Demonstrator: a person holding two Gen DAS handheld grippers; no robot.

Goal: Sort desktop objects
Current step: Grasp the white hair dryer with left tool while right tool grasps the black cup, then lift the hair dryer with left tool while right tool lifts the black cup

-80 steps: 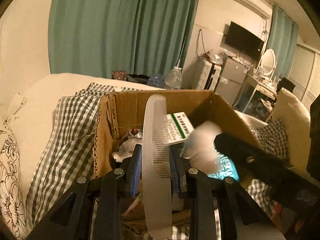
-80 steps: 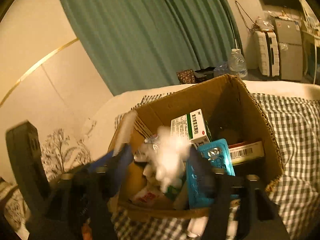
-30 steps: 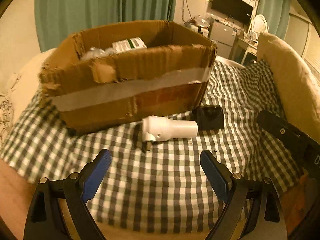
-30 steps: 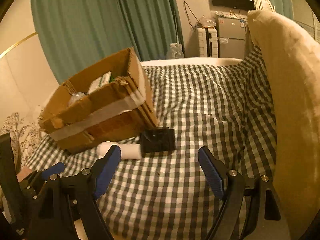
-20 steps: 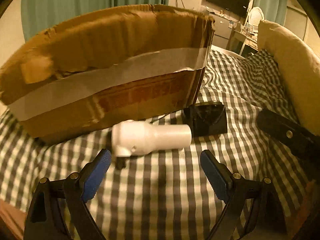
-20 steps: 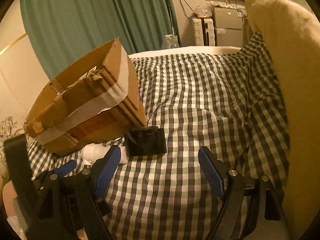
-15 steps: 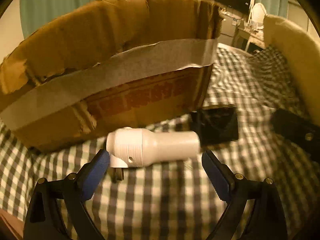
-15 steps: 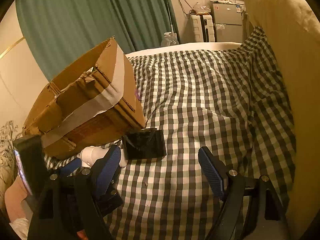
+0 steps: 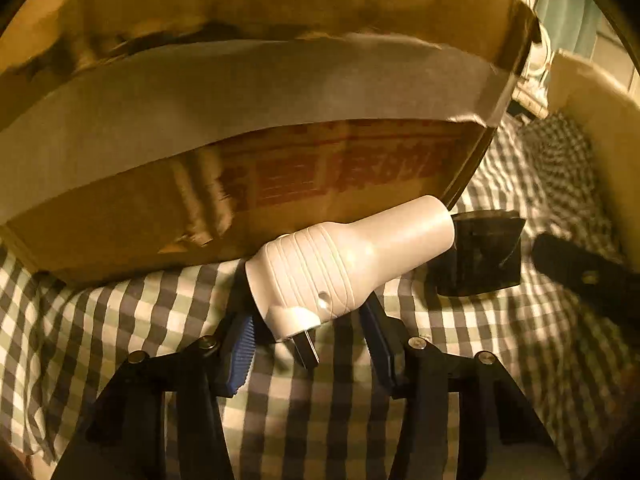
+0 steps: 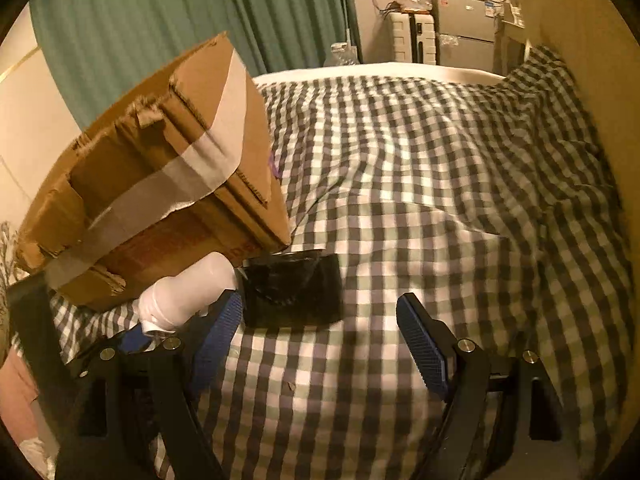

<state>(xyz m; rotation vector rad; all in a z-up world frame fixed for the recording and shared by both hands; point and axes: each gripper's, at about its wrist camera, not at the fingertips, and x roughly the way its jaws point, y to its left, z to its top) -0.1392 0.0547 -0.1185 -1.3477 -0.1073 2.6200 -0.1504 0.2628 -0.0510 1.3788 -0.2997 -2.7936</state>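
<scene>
The left gripper [image 9: 308, 344] is closing its blue-padded jaws around the fat end of a white plug-in device [image 9: 344, 268], and the object is already sitting between the pads, which appear to be meeting its ribbed sides, though the contact itself is partly hidden behind the body. Judging by the task, this grip is meant to lift the device off the checked bedspread [image 9: 500, 360] and carry it into the cardboard box [image 9: 240, 120] standing just behind it, so taking it by the wider ribbed section rather than the smooth neck looks like the steadier choice. The device is lying on its side at the foot of the box's taped front wall, tilted so that its narrower round end is pointing up and right toward a small black case [image 9: 480, 256] that is resting just beside it. It is glossy white plastic, bottle-shaped, with fine ridges around the thick part, a small round hole in the side and dark metal prongs sticking out toward the camera. The right gripper [image 10: 316, 340] is hovering with its jaws spread wide and nothing between them, angled down at the bedspread just in front of the black case, probably lining up on it as the next item.
</scene>
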